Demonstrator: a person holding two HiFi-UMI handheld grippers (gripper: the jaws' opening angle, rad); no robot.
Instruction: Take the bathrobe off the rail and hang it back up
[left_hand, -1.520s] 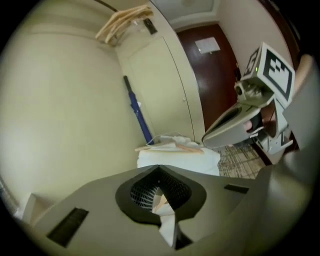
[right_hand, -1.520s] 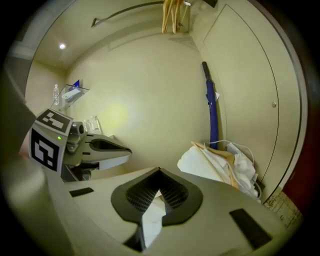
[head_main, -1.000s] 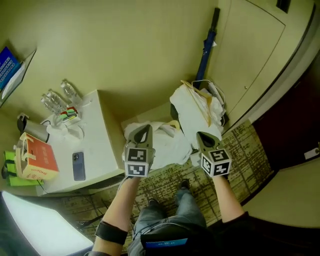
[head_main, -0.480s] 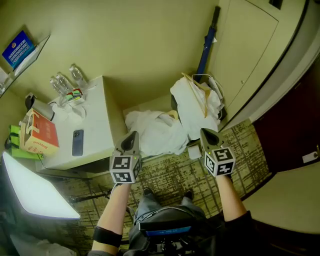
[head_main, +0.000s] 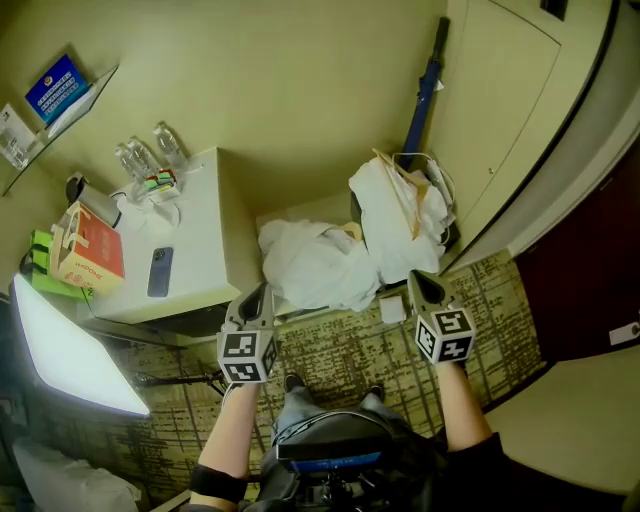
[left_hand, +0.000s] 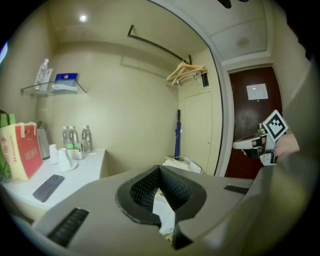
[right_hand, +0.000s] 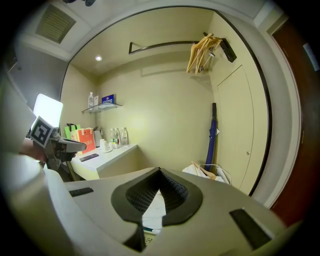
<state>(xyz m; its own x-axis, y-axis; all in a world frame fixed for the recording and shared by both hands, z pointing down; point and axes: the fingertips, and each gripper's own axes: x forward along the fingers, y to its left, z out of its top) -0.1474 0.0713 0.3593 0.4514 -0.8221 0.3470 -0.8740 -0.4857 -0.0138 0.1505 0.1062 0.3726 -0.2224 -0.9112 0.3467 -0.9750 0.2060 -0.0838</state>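
With the left hand-held gripper (head_main: 256, 293) and the right hand-held gripper (head_main: 420, 279) both closed and empty, the white bathrobe (head_main: 318, 266) lies crumpled low by the wall, off the rail (right_hand: 160, 45), so rehanging it is not yet done.

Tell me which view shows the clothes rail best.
The right gripper view: the rail runs broadside, hangers bunched at its end. The left gripper view shows it foreshortened; the head view misses it.

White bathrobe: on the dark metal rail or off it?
Off. The dark metal rail carries only wooden hangers; the white bathrobe cloth lies heaped low beside the white desk.
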